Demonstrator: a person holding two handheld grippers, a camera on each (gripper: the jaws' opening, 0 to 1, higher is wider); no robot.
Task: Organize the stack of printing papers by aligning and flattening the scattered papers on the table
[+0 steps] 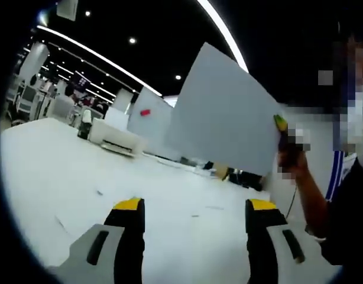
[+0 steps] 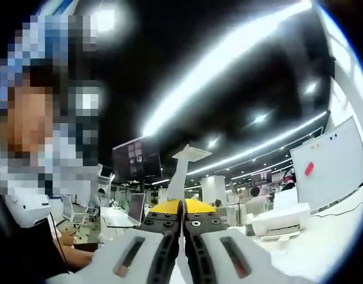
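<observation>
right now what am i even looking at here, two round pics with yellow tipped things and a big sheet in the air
These come from two fisheye cameras, one riding on each of two handheld grippers that a person works; there is no robot arm. In the left gripper view, that gripper's own yellow-tipped jaws stand apart over the white table, so the left gripper is open and holds nothing. The right gripper comes in from the right, holding a sheet of paper up in the air by its edge. In the right gripper view you look along the right gripper's jaws, shut on that same sheet, seen edge-on as a thin white strip. Further back on the table sits a white printer, with a whiteboard behind it.
</observation>
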